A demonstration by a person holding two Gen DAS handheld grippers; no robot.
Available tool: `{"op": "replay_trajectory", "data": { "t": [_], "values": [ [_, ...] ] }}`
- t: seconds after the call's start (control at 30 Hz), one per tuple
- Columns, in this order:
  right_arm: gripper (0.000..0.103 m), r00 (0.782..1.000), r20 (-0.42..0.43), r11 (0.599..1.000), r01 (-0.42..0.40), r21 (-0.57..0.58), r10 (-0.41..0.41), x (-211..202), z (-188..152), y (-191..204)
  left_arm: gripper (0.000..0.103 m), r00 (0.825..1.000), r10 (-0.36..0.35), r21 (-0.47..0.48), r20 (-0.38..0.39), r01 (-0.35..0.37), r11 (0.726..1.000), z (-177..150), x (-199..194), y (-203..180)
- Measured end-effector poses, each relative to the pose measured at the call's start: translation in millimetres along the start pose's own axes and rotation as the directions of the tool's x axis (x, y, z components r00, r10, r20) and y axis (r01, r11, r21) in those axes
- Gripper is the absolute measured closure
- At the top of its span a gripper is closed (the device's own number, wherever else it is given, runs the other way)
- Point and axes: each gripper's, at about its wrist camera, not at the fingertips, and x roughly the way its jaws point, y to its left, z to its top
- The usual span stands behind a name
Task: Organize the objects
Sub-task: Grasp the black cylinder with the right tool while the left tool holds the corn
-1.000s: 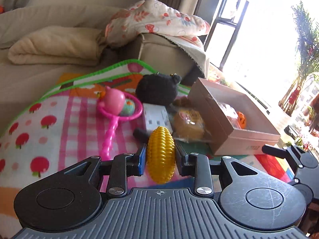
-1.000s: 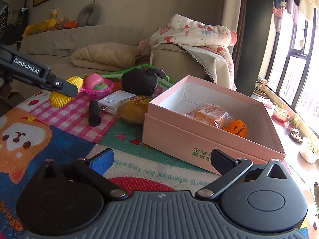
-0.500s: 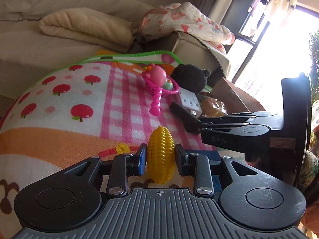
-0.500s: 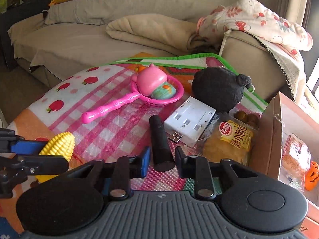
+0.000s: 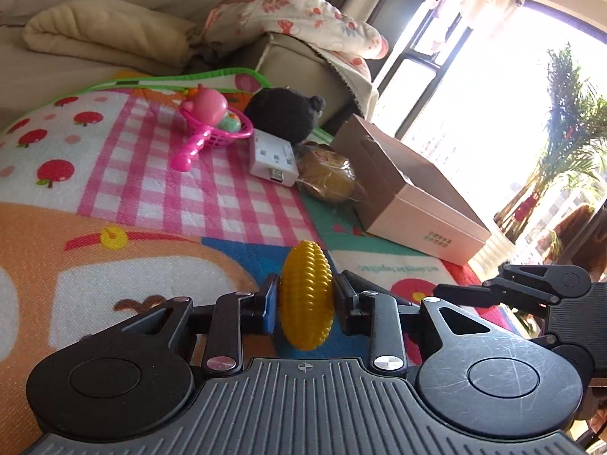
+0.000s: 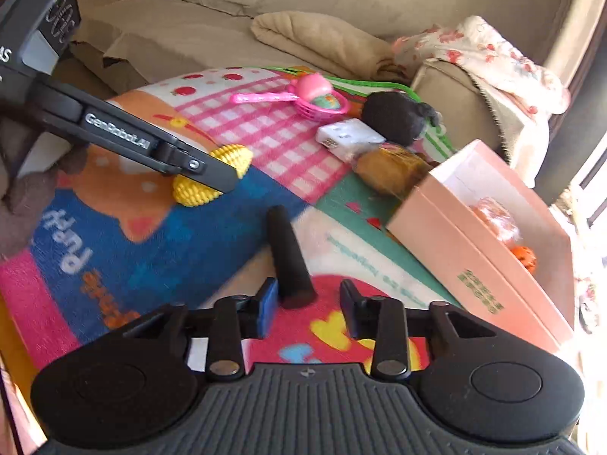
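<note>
My left gripper [image 5: 305,297] is shut on a yellow toy corn [image 5: 306,273], held just above the play mat. In the right wrist view the same corn [image 6: 197,193] shows in the left gripper [image 6: 224,174]. A black cylinder [image 6: 286,250] lies on the mat between the fingers of my right gripper [image 6: 307,301]. Its jaws are opening: the cylinder sits by the left pad, with a gap to the right pad. The pink open box [image 6: 474,250] holds an orange pumpkin toy [image 6: 525,256] and a wrapped snack.
A pink net toy [image 5: 212,129], a black plush [image 5: 284,113], a white power adapter [image 5: 271,159] and a bagged bread [image 5: 326,178] lie at the far end of the mat [image 5: 114,265]. The pink box [image 5: 417,204] stands right of them. A sofa with blankets is behind.
The right gripper shut on the black cylinder by the white adapter, carried it to the near part of the mat, and its jaws have parted. The left gripper sank with the corn.
</note>
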Motion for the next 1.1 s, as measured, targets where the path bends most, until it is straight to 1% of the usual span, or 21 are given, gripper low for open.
{"op": "replay_trajectory", "data": {
  "t": [0.07,0.1,0.13,0.17,0.2,0.23,0.27,0.3,0.33,0.4,0.5,0.6,0.67,0.7,0.73,0.77,0.8,0.9,0.93,1.0,1.1],
  "values": [
    [0.051,0.992,-0.009,0.992,0.129,0.017,-0.129,-1.2,-11.5,-11.6,0.069,1.0,-0.008,0.012,-0.012,0.008,1.0,-2.7,2.4,-8.2],
    [0.05,0.984,-0.014,0.983,0.18,0.028,-0.179,-0.6,-14.1,-15.6,0.069,1.0,-0.006,0.017,-0.016,0.007,1.0,-3.1,3.0,-10.8],
    [0.049,0.969,-0.021,0.968,0.247,0.051,-0.246,0.1,-17.5,-21.8,0.069,1.0,0.0,0.02,-0.017,0.0,1.0,-3.4,2.8,-12.3],
    [0.047,0.963,-0.024,0.959,0.27,0.083,-0.269,-0.4,-18.8,-27.4,0.069,1.0,0.014,0.021,-0.015,-0.013,1.0,-2.6,2.6,-13.0],
    [0.04,0.966,-0.024,0.958,0.257,0.128,-0.256,-2.4,-19.0,-32.6,0.069,0.999,0.03,0.021,-0.012,-0.03,0.999,-1.7,1.6,-12.9],
    [0.036,0.976,-0.017,0.957,0.217,0.192,-0.218,-5.2,-18.4,-37.9,0.069,0.999,0.049,0.018,-0.005,-0.049,0.999,-0.1,0.4,-11.9],
    [0.026,0.984,-0.001,0.952,0.172,0.252,-0.177,-8.2,-17.2,-39.7,0.069,0.998,0.069,0.013,0.004,-0.069,0.998,1.3,-1.6,-10.3],
    [0.02,0.989,0.018,0.945,0.135,0.297,-0.147,-9.8,-15.8,-39.4,0.069,0.996,0.085,0.006,0.013,-0.085,0.996,3.0,-3.7,-8.3],
    [0.02,0.993,0.048,0.935,0.087,0.343,-0.11,-10.0,-13.0,-34.7,0.069,0.995,0.095,-0.002,0.02,-0.095,0.995,5.0,-6.2,-5.4],
    [0.02,0.994,0.073,0.932,0.046,0.36,-0.077,-4.3,-5.6,-21.3,0.069,0.994,0.111,-0.015,0.024,-0.11,0.994,8.1,-9.4,-0.5],
    [0.02,0.992,0.073,0.946,0.072,0.315,-0.1,12.4,6.5,-1.1,0.069,0.992,0.124,-0.018,0.021,-0.124,0.992,9.1,-13.0,2.9],
    [0.022,0.988,0.05,0.954,0.131,0.269,-0.149,26.2,10.0,1.8,0.069,0.993,0.114,-0.021,0.019,-0.114,0.993,7.8,-16.1,4.4],
    [0.022,0.967,0.044,0.945,0.233,0.231,-0.249,33.4,8.0,-3.2,0.069,0.994,0.107,-0.024,0.018,-0.107,0.994,7.3,-15.7,5.0],
    [0.022,0.951,0.042,0.932,0.292,0.213,-0.308,36.7,7.1,-5.3,0.069,0.995,0.102,-0.027,0.017,-0.102,0.994,7.2,-14.2,4.7],
    [0.022,0.922,0.032,0.908,0.373,0.194,-0.385,41.0,5.4,-9.9,0.069,0.995,0.098,-0.029,0.017,-0.097,0.995,6.9,-12.5,4.4],
    [0.022,0.909,0.019,0.893,0.404,0.197,-0.416,42.8,5.1,-14.0,0.069,0.996,0.093,-0.029,0.015,-0.092,0.995,6.4,-11.1,4.0],
    [0.022,0.908,-0.001,0.883,0.408,0.233,-0.419,42.5,5.2,-22.1,0.069,0.996,0.089,-0.029,0.012,-0.089,0.996,5.8,-9.9,3.2],
    [0.021,0.959,-0.013,0.886,0.265,0.381,-0.282,36.1,7.1,-37.4,0.069,0.997,0.08,-0.03,0.005,-0.08,0.996,4.6,-6.6,2.7],
    [0.021,0.97,-0.009,0.883,0.225,0.412,-0.242,36.3,8.9,-38.0,0.069,0.997,0.08,-0.03,0.004,-0.08,0.996,4.5,-6.2,3.1],
    [0.021,0.982,-0.001,0.88,0.17,0.444,-0.189,42.1,15.5,-34.0,0.069,0.996,0.085,-0.031,0.007,-0.085,0.996,4.9,-6.7,4.9],
    [0.02,0.984,-0.003,0.887,0.161,0.434,-0.177,56.7,30.0,-22.8,0.069,0.994,0.103,-0.037,0.02,-0.103,0.994,5.3,-12.0,9.8]
  ]
}}
